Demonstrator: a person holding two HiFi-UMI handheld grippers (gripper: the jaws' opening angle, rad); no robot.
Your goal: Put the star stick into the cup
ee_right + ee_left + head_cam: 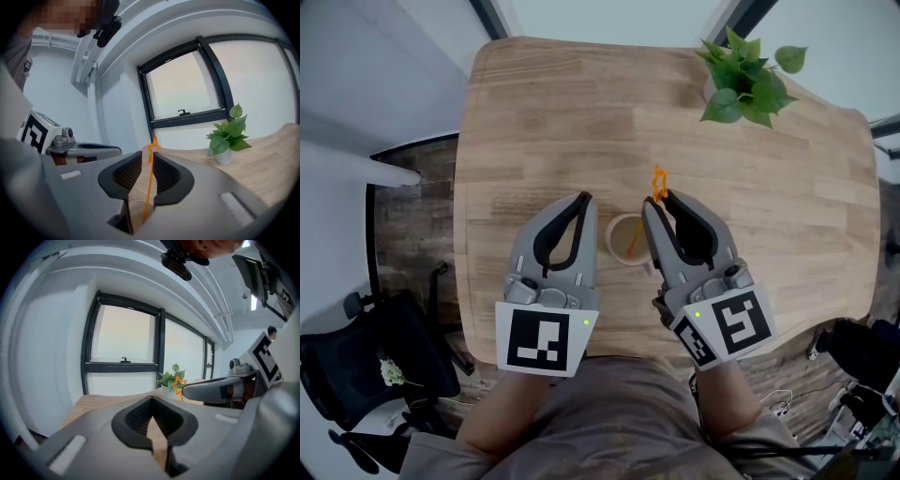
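Note:
A tan paper cup (617,236) stands on the wooden table (534,122) between my two grippers. The orange star stick (658,181) leans in it, its lower end inside the cup and its star sticking up past my right gripper's tips. My right gripper (662,202) is open a little. In the right gripper view the stick (149,183) runs up through the gap between the pads without being pinched, with the cup (136,212) below. My left gripper (584,199) is shut on nothing, just left of the cup. The left gripper view shows its tips (152,401) touching and the star (178,384) beyond.
A potted green plant (745,80) stands at the table's far right, also visible in the right gripper view (228,136). Off the table's left edge stands a black chair (366,375). Windows face both grippers.

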